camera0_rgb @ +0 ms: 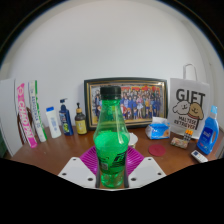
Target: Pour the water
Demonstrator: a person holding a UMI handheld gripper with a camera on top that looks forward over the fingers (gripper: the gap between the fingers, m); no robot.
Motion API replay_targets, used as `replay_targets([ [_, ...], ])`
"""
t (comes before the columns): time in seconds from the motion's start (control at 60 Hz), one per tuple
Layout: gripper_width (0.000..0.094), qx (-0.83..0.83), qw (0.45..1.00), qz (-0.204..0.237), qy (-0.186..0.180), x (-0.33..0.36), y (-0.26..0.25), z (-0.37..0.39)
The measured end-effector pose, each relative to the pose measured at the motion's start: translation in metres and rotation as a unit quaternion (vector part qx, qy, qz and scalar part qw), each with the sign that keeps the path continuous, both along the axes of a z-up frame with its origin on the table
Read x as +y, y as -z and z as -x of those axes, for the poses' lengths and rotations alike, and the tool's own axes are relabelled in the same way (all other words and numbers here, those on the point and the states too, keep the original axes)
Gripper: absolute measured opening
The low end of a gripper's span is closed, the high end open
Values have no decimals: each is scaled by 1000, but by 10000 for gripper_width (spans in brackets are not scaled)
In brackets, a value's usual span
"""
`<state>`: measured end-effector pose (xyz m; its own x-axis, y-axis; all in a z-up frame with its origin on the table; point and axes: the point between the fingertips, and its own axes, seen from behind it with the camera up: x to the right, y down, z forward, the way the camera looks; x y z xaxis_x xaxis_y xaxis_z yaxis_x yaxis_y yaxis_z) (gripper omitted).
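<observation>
A green plastic bottle [111, 135] with a black cap stands upright between my fingers, close to the camera. My gripper [111, 162] has its magenta pads [91, 158] pressed against both sides of the bottle's lower body. The bottle hides the space right behind it. The wooden table [65, 150] lies under and beyond it.
A framed photo [140, 100] leans on the wall behind. Left stand tubes [27, 115] and small bottles [65, 116]. Right are a blue bowl [158, 128], a white "GIFT" bag [189, 108] and a blue bottle [208, 133].
</observation>
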<state>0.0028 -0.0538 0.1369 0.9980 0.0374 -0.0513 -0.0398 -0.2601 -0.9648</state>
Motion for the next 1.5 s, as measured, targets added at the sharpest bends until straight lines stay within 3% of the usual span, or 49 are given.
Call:
replay_targets([
  [0.233,312,256,965,-48,-25,50,-98,70],
  [0.4,313,535,844,-31,-28,95,-130,91],
  [0.65,312,798,602,-1,9,148,-105,73],
  [0.783,312,855,519,13,22,159,-85,71],
  [0.883,313,871,489,17,34,166,-70,68],
  [1.0,314,867,495,27,37,164,-63,70],
  [1.133,314,838,543,38,32,163,-67,74],
  [1.317,311,706,708,24,7,156,-105,62],
  [1.5,313,474,879,-41,-10,148,-169,-1],
])
